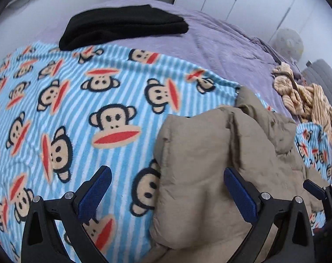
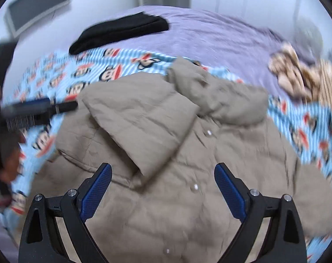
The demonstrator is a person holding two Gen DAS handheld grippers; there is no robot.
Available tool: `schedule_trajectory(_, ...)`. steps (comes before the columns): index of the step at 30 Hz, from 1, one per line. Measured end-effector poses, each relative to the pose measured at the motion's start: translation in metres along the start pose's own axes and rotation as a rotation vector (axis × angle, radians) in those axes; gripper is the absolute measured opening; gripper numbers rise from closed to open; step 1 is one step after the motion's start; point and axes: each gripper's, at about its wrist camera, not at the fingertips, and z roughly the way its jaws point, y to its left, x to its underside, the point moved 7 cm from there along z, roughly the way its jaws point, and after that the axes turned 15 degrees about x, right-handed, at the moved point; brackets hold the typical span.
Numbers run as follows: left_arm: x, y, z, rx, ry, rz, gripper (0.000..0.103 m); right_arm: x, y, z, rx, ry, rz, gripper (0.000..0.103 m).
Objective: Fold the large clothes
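While both pairs of tongs are hanging spread wide with nothing between their blue pads, the tan puffer jacket is lying on a blue-striped monkey-print blanket that is covering the near part of a bed with a lilac sheet.

From the right wrist view, the jacket is lying front up, its snap buttons showing down the middle, and one sleeve is lying folded across the chest. The hood or collar is bunching at the far end. The right tongs are hovering over the jacket's lower front, and the left tongs are showing at the left edge, beside the jacket's shoulder; that view is blurred.

From the left wrist view, the left tongs are straddling the jacket's left edge, one pad over the blanket, the other over the tan fabric.

A folded black garment is resting at the blanket's far edge, and a heap of beige striped fabric is sitting to the right.
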Motion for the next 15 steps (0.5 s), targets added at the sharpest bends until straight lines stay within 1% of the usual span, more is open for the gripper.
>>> schedule_trajectory(2, -0.003, 0.016, 0.022, 0.051, 0.044, -0.054, 0.102, -0.012, 0.023, 0.011, 0.093, -0.043, -0.121, 0.096)
schedule_trajectory(3, -0.004, 0.019, 0.033, 0.077, 0.066, -0.071, 0.102, -0.015, 0.03, 0.011, 0.13, -0.064, -0.161, 0.095)
schedule_trajectory(4, -0.004, 0.021, 0.045, 0.103, 0.094, -0.088, 0.098, -0.018, 0.036, 0.013, 0.16, -0.08, -0.192, 0.095)
schedule_trajectory(5, -0.002, 0.021, 0.057, 0.126, 0.113, -0.109, 0.081, -0.026, 0.039, 0.022, 0.193, -0.084, -0.206, 0.093)
schedule_trajectory(6, -0.002, 0.019, 0.064, 0.145, 0.123, -0.123, 0.066, -0.029, 0.036, 0.026, 0.206, -0.085, -0.195, 0.081)
schedule_trajectory(7, -0.003, 0.014, 0.067, 0.162, 0.114, -0.123, 0.054, -0.034, 0.03, 0.031, 0.197, -0.076, -0.154, 0.065)
schedule_trajectory(8, -0.003, 0.004, 0.067, 0.191, 0.1, -0.099, 0.028, -0.034, 0.023, 0.034, 0.173, -0.054, -0.104, 0.019)
schedule_trajectory(9, -0.005, -0.006, 0.064, 0.167, 0.086, -0.062, 0.024, -0.032, 0.012, 0.036, 0.139, -0.027, -0.028, 0.008)
schedule_trajectory(10, -0.007, -0.016, 0.059, 0.114, 0.058, 0.01, 0.024, -0.029, -0.008, 0.036, 0.084, -0.01, 0.096, 0.008)
schedule_trajectory(11, -0.007, -0.031, 0.053, 0.061, 0.03, 0.109, 0.017, -0.023, -0.025, 0.035, 0.053, 0.001, 0.188, 0.008)
schedule_trajectory(12, -0.005, -0.044, 0.048, 0.017, 0.012, 0.2, 0.017, -0.015, -0.04, 0.035, 0.03, 0.012, 0.266, 0.008)
schedule_trajectory(13, -0.003, -0.056, 0.045, -0.016, -0.002, 0.279, 0.017, -0.002, -0.058, 0.037, 0.026, 0.035, 0.34, 0.008)
schedule_trajectory(14, 0.001, -0.065, 0.044, -0.046, -0.01, 0.348, 0.017, 0.013, -0.075, 0.041, 0.022, 0.067, 0.418, 0.008)
schedule_trajectory(15, 0.003, -0.069, 0.046, -0.071, -0.008, 0.39, 0.017, 0.026, -0.087, 0.046, 0.001, 0.098, 0.487, 0.008)
